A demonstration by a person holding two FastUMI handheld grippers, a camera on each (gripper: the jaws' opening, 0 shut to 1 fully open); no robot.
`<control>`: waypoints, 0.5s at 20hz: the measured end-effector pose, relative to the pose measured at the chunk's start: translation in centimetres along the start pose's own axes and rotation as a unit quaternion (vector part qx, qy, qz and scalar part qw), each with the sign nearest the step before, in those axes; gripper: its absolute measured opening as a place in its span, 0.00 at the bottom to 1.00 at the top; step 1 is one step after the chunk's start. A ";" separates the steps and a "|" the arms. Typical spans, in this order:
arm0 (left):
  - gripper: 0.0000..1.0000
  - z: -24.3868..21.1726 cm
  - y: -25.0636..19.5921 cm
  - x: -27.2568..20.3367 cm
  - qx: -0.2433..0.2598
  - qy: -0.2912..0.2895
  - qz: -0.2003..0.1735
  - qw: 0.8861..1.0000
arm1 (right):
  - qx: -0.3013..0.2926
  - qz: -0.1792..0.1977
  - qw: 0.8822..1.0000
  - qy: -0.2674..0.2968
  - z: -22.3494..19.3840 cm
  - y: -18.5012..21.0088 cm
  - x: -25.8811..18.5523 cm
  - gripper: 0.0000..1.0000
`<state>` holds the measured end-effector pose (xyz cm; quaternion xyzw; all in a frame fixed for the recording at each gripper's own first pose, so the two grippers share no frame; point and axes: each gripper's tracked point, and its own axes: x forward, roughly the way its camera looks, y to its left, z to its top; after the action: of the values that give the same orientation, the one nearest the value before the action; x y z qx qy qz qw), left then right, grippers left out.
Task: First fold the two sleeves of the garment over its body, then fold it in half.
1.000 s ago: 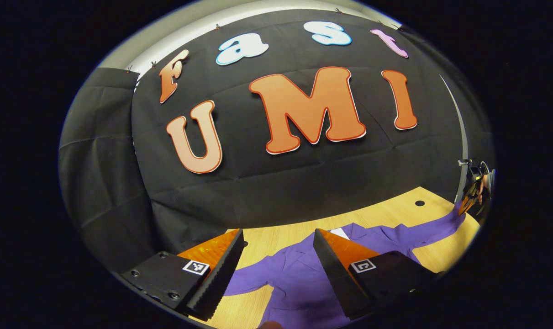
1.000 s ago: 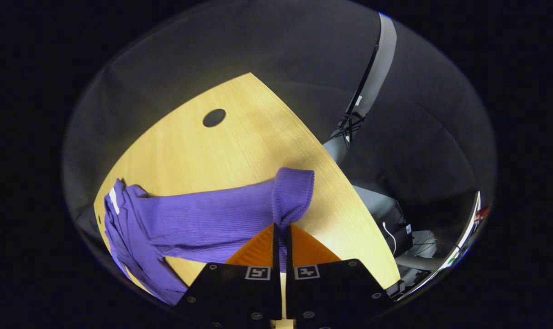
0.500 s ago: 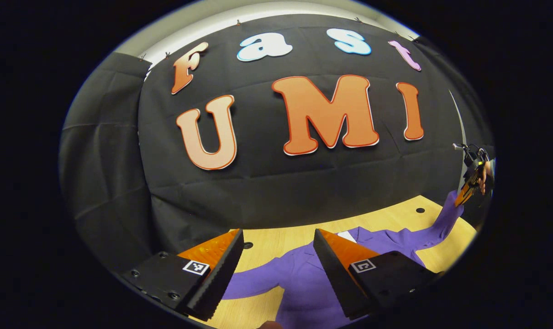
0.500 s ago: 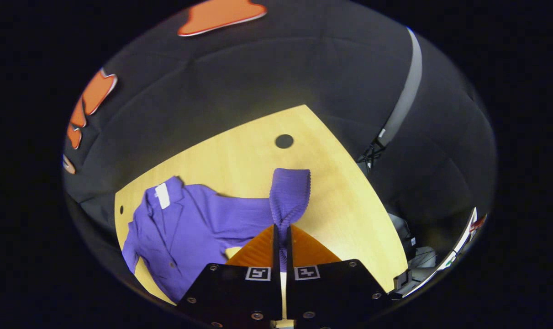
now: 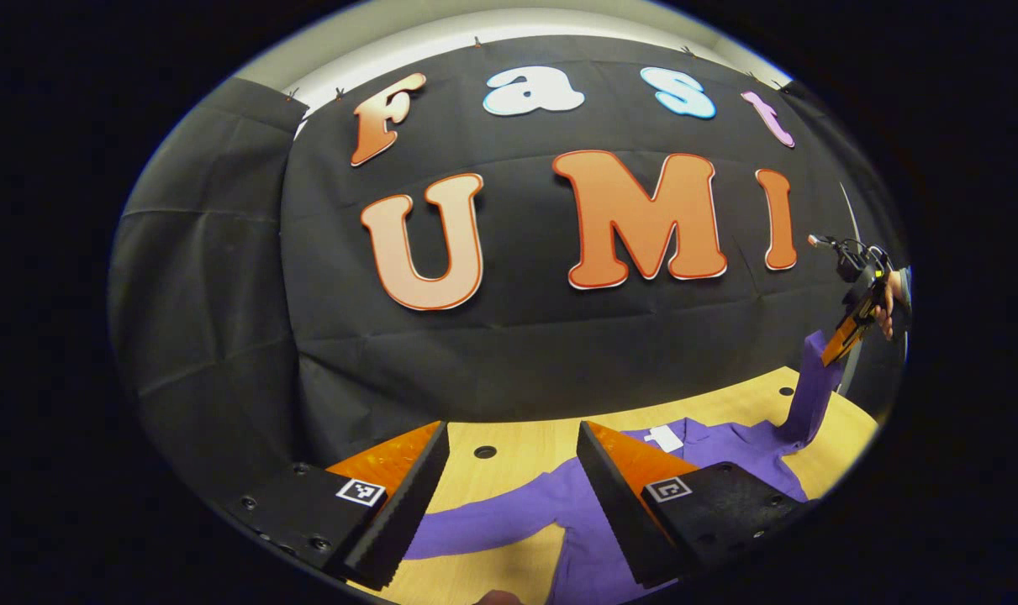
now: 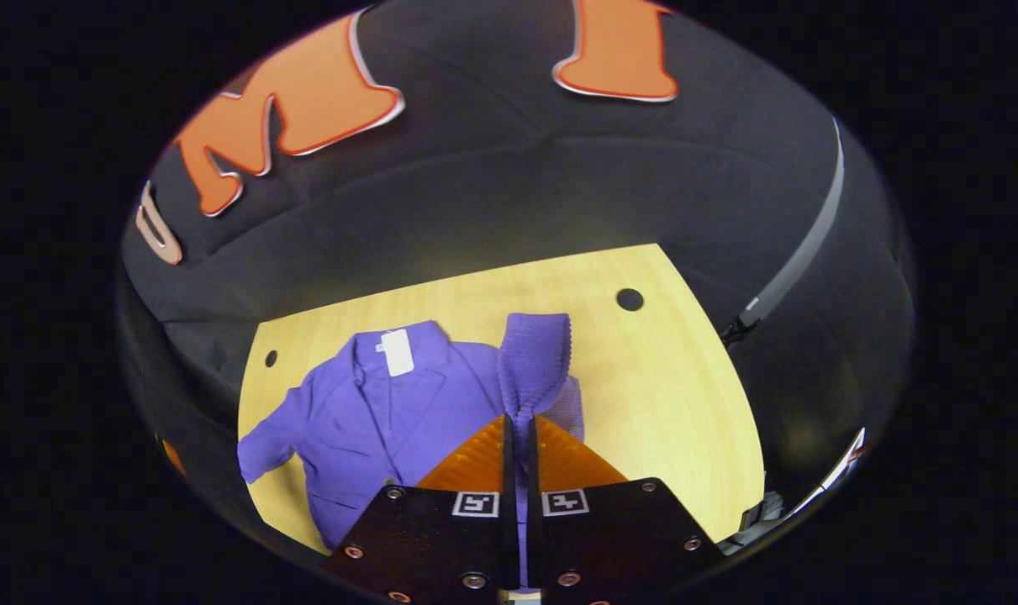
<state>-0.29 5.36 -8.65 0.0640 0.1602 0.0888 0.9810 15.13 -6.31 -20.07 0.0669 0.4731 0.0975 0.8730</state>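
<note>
Sleeve (image 6: 532, 363) now lifted higher by R tool (image 6: 519, 437).

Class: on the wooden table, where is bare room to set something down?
Bare wood lies right of the purple garment, toward the round hole, on the wooden table. The left is crowded: garment and outstretched sleeve.
</note>
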 end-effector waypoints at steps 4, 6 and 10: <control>0.96 -0.8 3.5 -0.2 -0.001 0.005 0.020 1.000 | -0.035 0.031 0.999 -0.007 0.6 7.3 0.0 0.04; 0.96 -1.3 5.1 -0.1 -0.003 0.009 0.031 0.999 | -0.049 0.047 0.998 -0.006 0.6 10.6 0.2 0.04; 0.96 -2.6 8.1 -0.2 -0.008 0.021 0.050 0.998 | -0.069 0.077 0.995 -0.001 0.1 16.4 0.6 0.04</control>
<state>-2.54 13.52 -9.79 0.0620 0.1763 0.1408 0.9722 13.83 9.74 -17.10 0.0430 0.4581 0.1967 0.8658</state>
